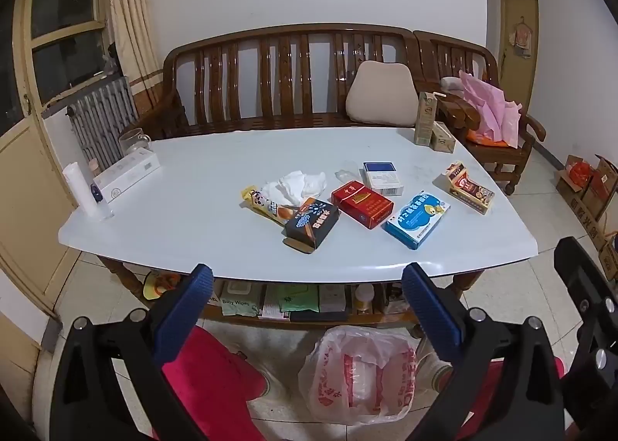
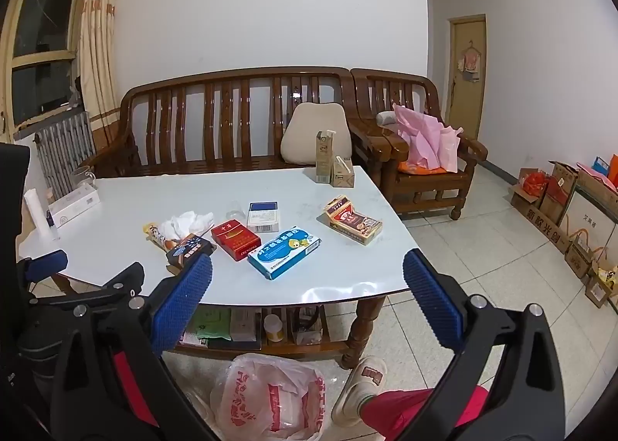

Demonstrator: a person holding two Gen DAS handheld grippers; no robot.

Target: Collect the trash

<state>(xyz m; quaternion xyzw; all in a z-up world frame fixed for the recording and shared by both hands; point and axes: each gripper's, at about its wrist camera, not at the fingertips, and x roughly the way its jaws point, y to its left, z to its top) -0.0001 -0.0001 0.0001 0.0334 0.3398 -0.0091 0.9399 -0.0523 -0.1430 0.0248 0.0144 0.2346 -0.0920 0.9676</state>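
Trash lies on the pale table: a crumpled white tissue, a snack wrapper, a black box, a red box, a light blue box, a blue-and-white box and a brown carton. A white-and-red plastic bag stands open on the floor below the table's near edge. My left gripper is open and empty, above the bag. My right gripper is open and empty, before the table's near right edge; the bag is below it.
A wooden bench with a cushion stands behind the table. Two cartons stand at the far right corner, a white box and tube at the left. Cardboard boxes line the right wall. My legs in red trousers are below.
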